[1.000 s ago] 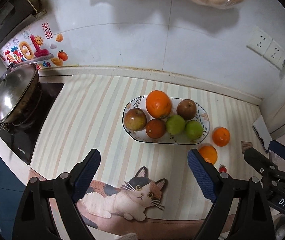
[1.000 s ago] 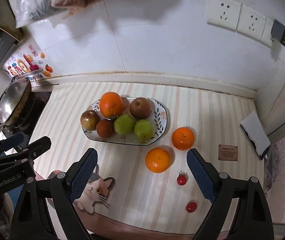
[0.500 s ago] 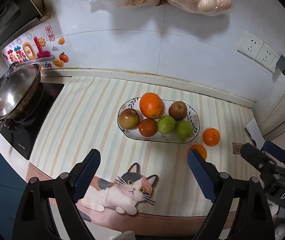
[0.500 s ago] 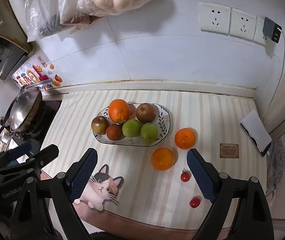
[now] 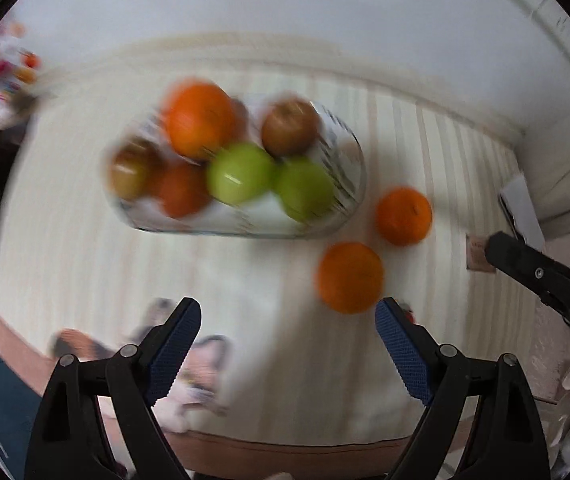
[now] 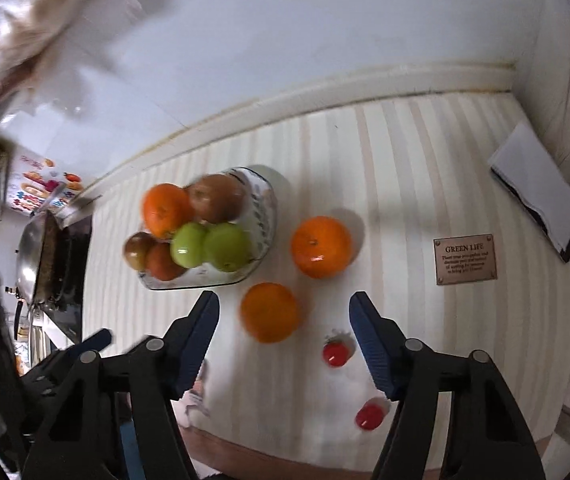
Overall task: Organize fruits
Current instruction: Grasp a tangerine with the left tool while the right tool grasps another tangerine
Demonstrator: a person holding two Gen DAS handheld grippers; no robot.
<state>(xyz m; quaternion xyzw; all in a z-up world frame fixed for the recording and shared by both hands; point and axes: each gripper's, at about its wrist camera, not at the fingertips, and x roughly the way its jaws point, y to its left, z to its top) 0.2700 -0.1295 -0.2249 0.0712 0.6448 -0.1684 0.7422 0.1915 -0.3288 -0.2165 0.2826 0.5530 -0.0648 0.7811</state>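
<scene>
Patterned ceramic, oval and shallow: the fruit bowl [image 6: 263, 216] sits on the striped counter mat [image 6: 405, 152] and it is the anchor for everything. Inside it, six fruits crowd together: a large orange [image 6: 165, 208] at the back, a brown-red apple [image 6: 216, 198] touching it on the side away from the stove, two green apples [image 6: 210, 245] pressed side by side along the near rim, then a small reddish fruit [image 6: 161, 262] and a mottled brownish apple [image 6: 137, 249] at the stove end. The left wrist view shows the same bowl [image 5: 349, 168] but smeared by motion, so no fine detail there.

Outside the bowl, two loose oranges lie on the mat. One orange [image 6: 321, 246] rests just beside the bowl's end, apart from the rim; the nearer orange [image 6: 270, 312] lies just in front of the bowl, close to that same corner. Two small red tomatoes [image 6: 335, 354] lie further from the bowl, past the nearer orange, well apart from the rim.

The right gripper [image 6: 284, 334] hangs spread wide over the mat, empty, with the nearer orange sitting between its blue finger pads [image 6: 201, 332] in the view and not touching either. The left gripper [image 5: 287, 342] is spread wide too, holding nothing, in front of the bowl.

A small brown "GREEN LIFE" plaque [image 6: 465, 259] lies well beyond the loose oranges, and a steel wok [image 6: 29, 256] stands on the stove at the bowl's opposite end.
</scene>
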